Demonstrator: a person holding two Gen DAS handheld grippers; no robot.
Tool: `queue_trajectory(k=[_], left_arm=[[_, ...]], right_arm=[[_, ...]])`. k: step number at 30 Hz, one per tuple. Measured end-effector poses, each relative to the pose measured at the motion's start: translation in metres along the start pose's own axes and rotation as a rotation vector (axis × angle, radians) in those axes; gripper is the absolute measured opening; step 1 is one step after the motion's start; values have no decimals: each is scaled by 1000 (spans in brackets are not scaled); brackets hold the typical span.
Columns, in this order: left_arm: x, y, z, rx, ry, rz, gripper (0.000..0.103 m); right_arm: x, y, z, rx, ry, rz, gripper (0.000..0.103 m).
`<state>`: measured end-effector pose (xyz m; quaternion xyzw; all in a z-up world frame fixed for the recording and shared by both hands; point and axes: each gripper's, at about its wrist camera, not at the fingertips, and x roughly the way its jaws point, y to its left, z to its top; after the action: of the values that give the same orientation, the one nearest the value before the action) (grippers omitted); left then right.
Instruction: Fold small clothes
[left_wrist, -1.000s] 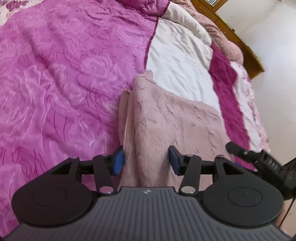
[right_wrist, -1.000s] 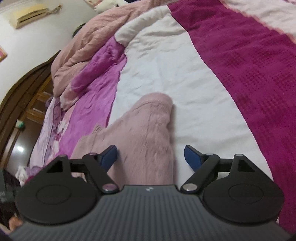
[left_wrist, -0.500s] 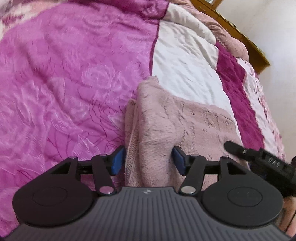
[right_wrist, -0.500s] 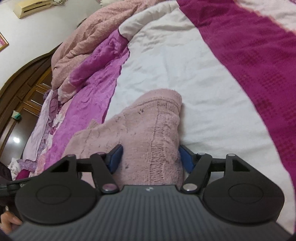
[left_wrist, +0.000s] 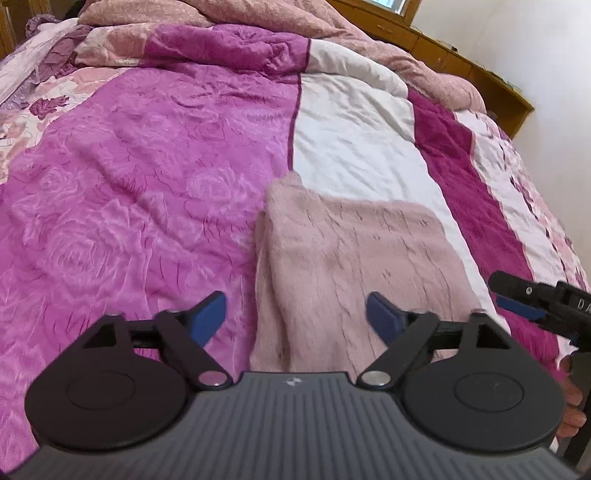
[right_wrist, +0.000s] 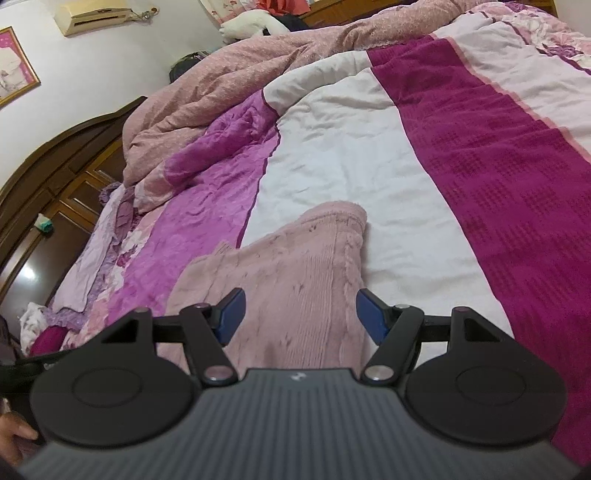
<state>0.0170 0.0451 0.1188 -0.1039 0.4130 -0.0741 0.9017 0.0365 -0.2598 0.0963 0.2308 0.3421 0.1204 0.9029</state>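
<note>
The bed (left_wrist: 147, 166) fills both views, covered by a quilt in wide bands: pink-purple with a rose pattern, then white (left_wrist: 351, 147), then dark magenta (right_wrist: 498, 184), then a pale flowered edge. A rumpled pink duvet (right_wrist: 229, 92) is bunched at the far end, with a dark wooden headboard (right_wrist: 55, 166) behind it. On the wall in the right wrist view hang an air conditioner (right_wrist: 96, 13) and a framed picture (right_wrist: 13, 66).

A fuzzy pink garment (left_wrist: 351, 266) lies on the quilt in a roughly rectangular, folded shape. It straddles the seam between the pink-purple band and the white band, its near edge running under the camera housings in both views.

The left gripper (left_wrist: 295, 317) is released, its blue pads spread wide: the left pad sits over the pink-purple quilt just beside the garment's left edge, the right pad (left_wrist: 382, 317) over the garment itself. Whether either pad touches the cloth cannot be told.

The right gripper (right_wrist: 299, 314) is also released, its pads apart over the garment's right side (right_wrist: 295, 269), holding nothing. It shows too at the right edge of the left wrist view, beside the garment
</note>
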Motion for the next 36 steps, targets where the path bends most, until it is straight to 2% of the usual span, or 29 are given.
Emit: queue_trajectory(k=[6, 12, 15, 23, 30, 36], left_arm=[[-16, -18, -28, 60, -11, 18, 100], [-18, -29, -53, 51, -1, 51, 100], [-13, -33, -66, 53, 14, 73, 101], [13, -44, -96, 105, 75, 130, 101], [29, -49, -100, 113, 84, 144, 101], [39, -52, -99, 113, 100, 156, 101]], right_arm=[[-19, 8, -23, -59, 48, -38, 70], [-30, 12, -50, -100, 79, -71, 70], [-32, 15, -63, -130, 85, -97, 76], [-21, 17, -91, -202, 113, -176, 76], [-6, 19, -110, -232, 150, -209, 76], [-1, 18, -115, -238, 144, -226, 76]])
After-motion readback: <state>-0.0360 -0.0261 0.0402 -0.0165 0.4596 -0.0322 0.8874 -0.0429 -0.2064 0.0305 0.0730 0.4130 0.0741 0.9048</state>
